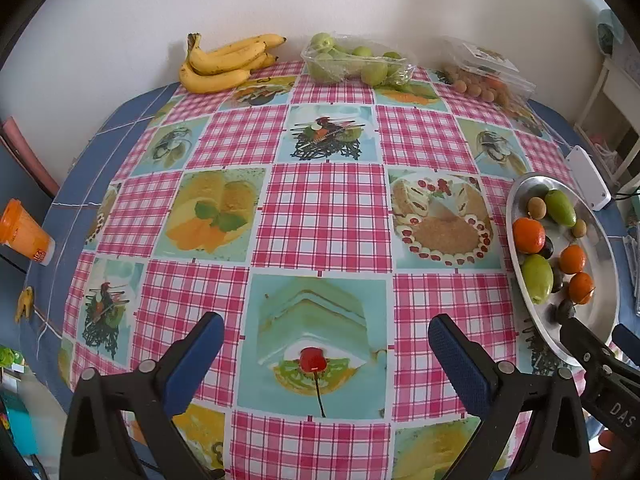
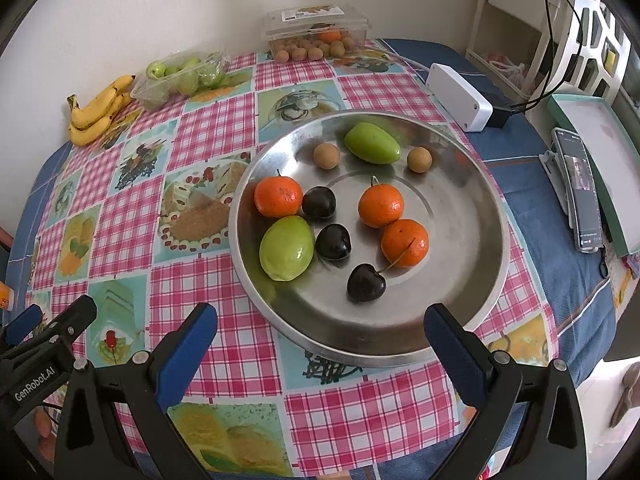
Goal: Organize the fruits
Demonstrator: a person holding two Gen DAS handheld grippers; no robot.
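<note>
A steel plate (image 2: pixel 460 200) holds three oranges (image 2: pixel 380 205), three dark cherries (image 2: pixel 365 283), two green fruits (image 2: pixel 286 248) and two small brown longans (image 2: pixel 327 155). My right gripper (image 2: pixel 320 332) hovers open just in front of the plate's near rim, holding nothing. In the left wrist view the same plate (image 1: pixel 600 264) lies at the right edge, and my left gripper (image 1: pixel 326 340) stands open over the checked tablecloth, empty. Bananas (image 1: pixel 224 62), a torn tray of green fruit (image 1: pixel 352 60) and a clear box of longans (image 1: pixel 488 76) line the far edge.
A white power box (image 2: pixel 460 96) and a phone on a stand (image 2: pixel 580 192) sit right of the plate. An orange cup (image 1: pixel 24 232) and a banana peel scrap (image 1: pixel 25 302) lie at the table's left edge. A wall backs the table.
</note>
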